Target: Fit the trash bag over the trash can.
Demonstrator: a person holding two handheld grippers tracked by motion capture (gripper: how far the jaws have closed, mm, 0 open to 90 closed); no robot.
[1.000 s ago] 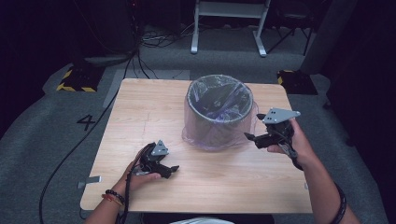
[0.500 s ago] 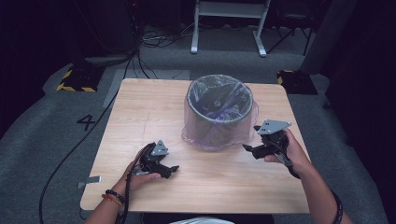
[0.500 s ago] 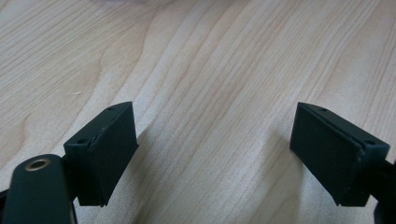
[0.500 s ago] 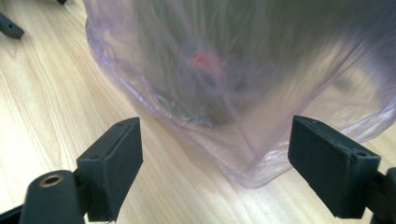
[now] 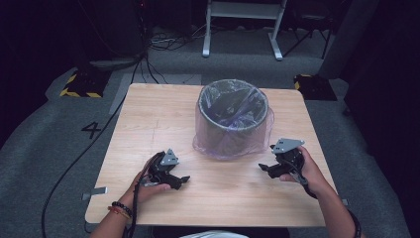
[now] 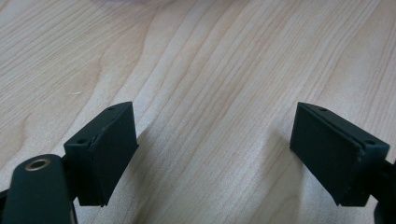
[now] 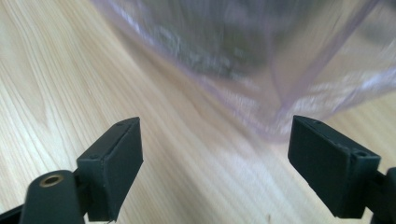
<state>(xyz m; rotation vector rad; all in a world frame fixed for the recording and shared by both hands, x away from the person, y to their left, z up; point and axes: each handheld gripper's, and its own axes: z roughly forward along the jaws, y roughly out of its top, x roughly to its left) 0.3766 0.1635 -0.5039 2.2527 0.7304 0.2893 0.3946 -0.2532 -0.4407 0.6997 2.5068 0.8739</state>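
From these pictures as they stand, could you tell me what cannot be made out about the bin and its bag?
- Bottom of the bin: high view, hidden by the crumpled bag and dark walls; any contents cannot be told.
- Bin's far side: high view, hidden behind the bin itself.
- Bag and bin in the right gripper view: motion-blurred and cut off by the top edge, beyond the open right gripper.
- Bag in the left gripper view: a pale sliver at the top edge, beyond the open left gripper.

The left gripper [image 5: 184, 179] lies low in the person's left hand [image 5: 148, 183], its jaws spread wide with nothing between them. The right gripper [image 5: 262, 167] sits in the right hand [image 5: 302, 168], jaws likewise wide apart and empty, pointing left across the person's front. Both forearms reach forward.
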